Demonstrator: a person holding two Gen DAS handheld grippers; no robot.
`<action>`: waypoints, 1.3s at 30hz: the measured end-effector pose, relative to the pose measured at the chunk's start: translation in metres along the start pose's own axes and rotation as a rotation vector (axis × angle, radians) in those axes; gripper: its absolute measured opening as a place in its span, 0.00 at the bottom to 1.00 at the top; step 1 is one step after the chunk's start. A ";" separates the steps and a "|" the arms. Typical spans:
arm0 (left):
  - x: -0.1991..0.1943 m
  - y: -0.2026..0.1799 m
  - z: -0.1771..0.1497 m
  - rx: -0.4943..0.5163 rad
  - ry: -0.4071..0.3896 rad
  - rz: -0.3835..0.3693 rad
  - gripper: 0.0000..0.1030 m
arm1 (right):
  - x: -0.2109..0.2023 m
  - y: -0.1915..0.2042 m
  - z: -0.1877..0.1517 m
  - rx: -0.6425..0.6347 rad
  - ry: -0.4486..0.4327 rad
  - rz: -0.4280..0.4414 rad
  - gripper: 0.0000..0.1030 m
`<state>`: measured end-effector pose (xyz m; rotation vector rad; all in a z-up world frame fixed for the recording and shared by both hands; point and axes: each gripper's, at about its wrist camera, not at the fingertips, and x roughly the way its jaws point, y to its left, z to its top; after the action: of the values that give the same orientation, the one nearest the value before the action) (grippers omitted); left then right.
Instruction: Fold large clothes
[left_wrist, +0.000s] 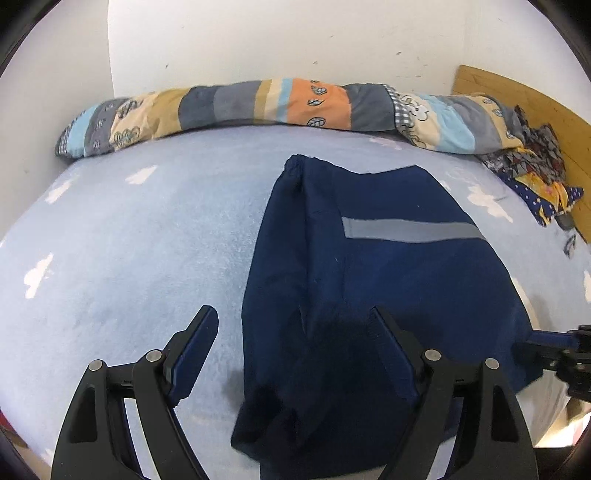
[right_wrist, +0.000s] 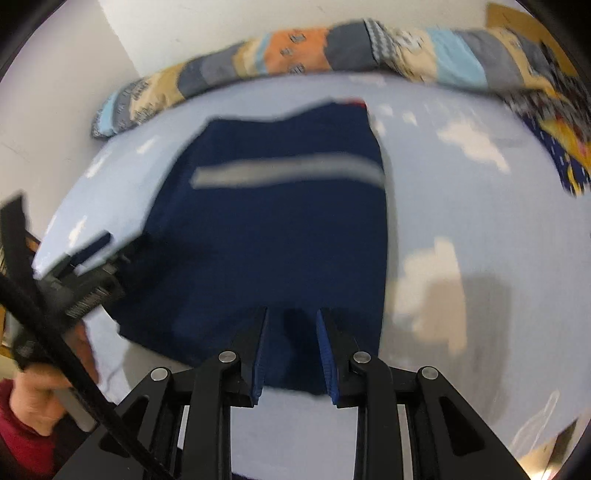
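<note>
Navy garment (left_wrist: 369, 288), folded, lay flat on the bed (left_wrist: 129, 258), patchwork quilt (left_wrist: 258, 105) at 12 o'clock; left tool (left_wrist: 295, 321) gaped wide, empty; right tool (right_wrist: 291, 321) stood slightly parted, gripping nothing

No readable text, label, brand or number is shown in either view; a marking on the left gripper (right_wrist: 88, 291) is blurred beyond reading.

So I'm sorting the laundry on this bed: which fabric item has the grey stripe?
The navy garment lying flat on the pale blue sheet. A single grey band crosses it, whereas the patchwork quilt along the wall is multicoloured.
</note>
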<state>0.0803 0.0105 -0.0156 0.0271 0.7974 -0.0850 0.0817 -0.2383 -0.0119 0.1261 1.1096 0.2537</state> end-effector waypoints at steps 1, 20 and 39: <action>0.000 -0.002 -0.005 0.010 0.000 0.008 0.80 | 0.003 0.001 -0.004 -0.006 -0.001 -0.012 0.28; -0.020 -0.026 -0.053 0.080 -0.041 0.064 0.82 | 0.005 0.002 -0.036 0.004 -0.013 -0.005 0.28; -0.022 -0.047 -0.051 0.168 -0.136 0.095 0.83 | -0.008 0.003 -0.027 0.028 -0.059 -0.043 0.29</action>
<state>0.0246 -0.0324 -0.0346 0.2156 0.6504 -0.0624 0.0533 -0.2384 -0.0164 0.1334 1.0565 0.1951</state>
